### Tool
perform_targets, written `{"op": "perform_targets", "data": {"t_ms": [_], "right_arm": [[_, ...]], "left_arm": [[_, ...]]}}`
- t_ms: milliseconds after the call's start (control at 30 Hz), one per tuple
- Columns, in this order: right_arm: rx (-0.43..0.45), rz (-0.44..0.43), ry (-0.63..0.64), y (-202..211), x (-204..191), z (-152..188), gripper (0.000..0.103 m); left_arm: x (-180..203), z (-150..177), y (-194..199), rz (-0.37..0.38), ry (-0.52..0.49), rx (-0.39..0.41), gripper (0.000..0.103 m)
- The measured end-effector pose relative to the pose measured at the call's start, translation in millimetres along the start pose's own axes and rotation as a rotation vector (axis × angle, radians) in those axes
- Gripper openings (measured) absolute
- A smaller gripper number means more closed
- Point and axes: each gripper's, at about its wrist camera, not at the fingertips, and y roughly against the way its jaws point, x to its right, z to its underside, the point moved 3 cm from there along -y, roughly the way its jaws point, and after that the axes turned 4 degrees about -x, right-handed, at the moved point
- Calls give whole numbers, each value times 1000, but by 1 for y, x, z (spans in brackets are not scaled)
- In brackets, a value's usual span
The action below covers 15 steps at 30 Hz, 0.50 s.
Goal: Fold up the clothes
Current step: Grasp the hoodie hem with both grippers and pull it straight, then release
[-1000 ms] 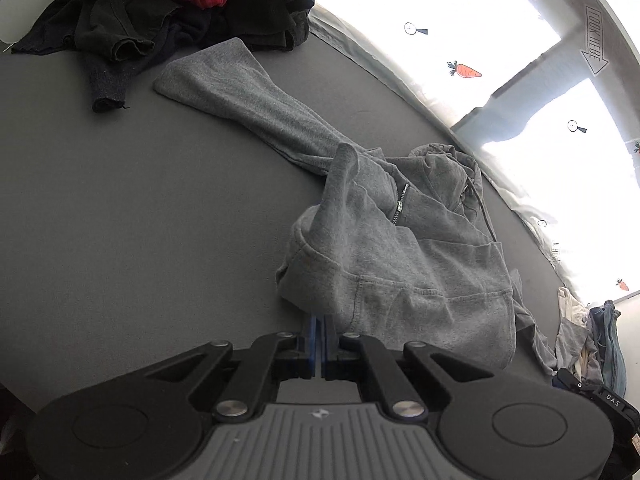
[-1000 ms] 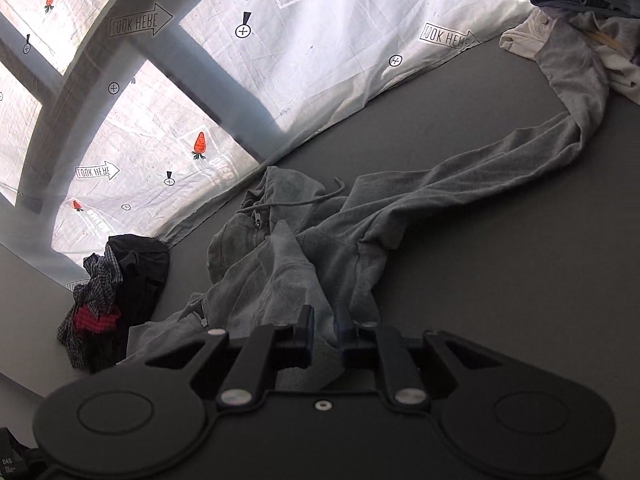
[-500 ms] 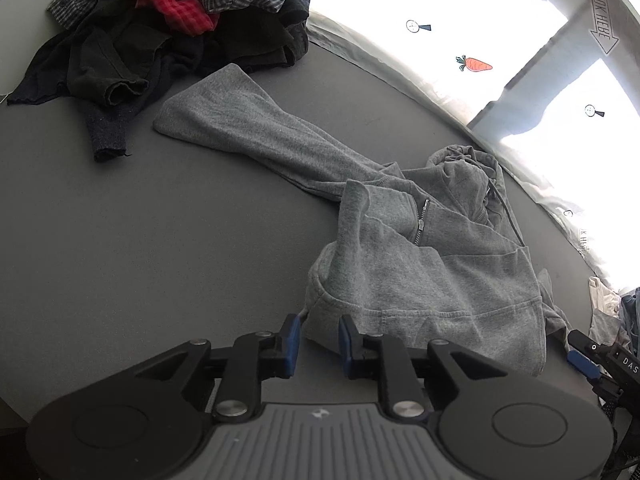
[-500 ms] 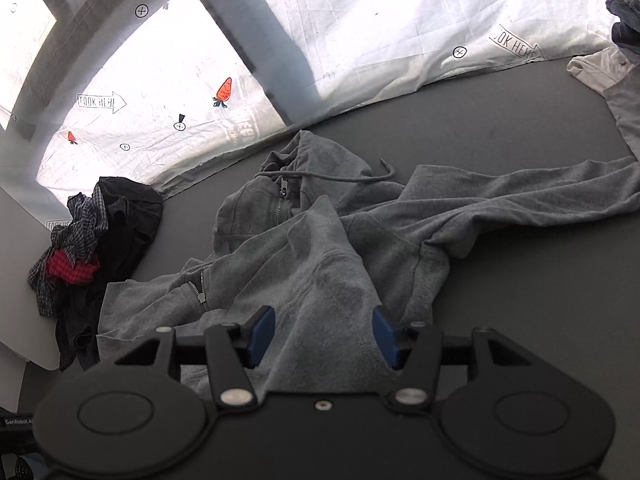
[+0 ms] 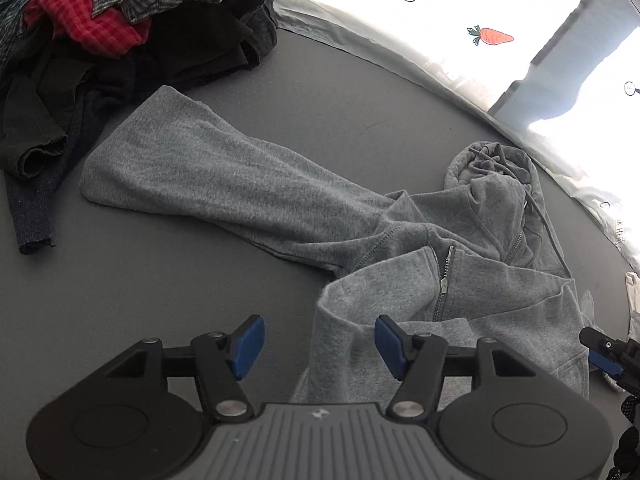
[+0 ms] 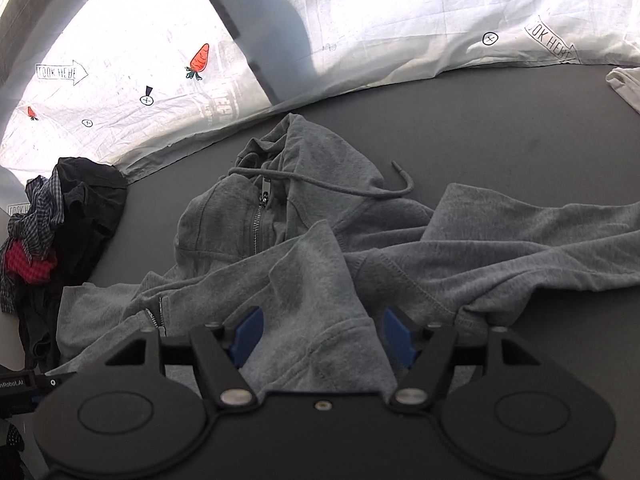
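— Released since the earlier frames, is the hoodie (image 5: 460,280)?
— Yes; both jaws have just been opening. It is spread on the mat (image 5: 160,280), hem between the parted left gripper (image 5: 320,346) pads.
— Right gripper (image 6: 322,338)?
— Parted too; hoodie (image 6: 312,264) at twelve o'clock.

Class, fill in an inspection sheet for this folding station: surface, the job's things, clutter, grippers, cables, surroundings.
Surface: dark grey table, bare around the clothes.
Job's things: grey zip hoodie lying crumpled, sleeves stretched out to either side, hood toward the sheet.
Clutter: pile of dark, plaid and red clothes; pale garment at the far edge.
Grippers: left gripper and right gripper both open, jaws just opened, hem lying loose between them.
Cables: nothing seen.
Surroundings: white printed sheet, backlit.
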Motion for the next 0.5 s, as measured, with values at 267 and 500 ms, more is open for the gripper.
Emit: {"op": "perform_targets", "data": {"t_ms": [267,500], "right_arm": [[-34,-71,15,-15,2,6,14],[129,-237,-48,43,8,21,7]], "left_arm": [[3,5,-21,38,-8,-43,28],[-3,25,13,110,42,26,5]]}}
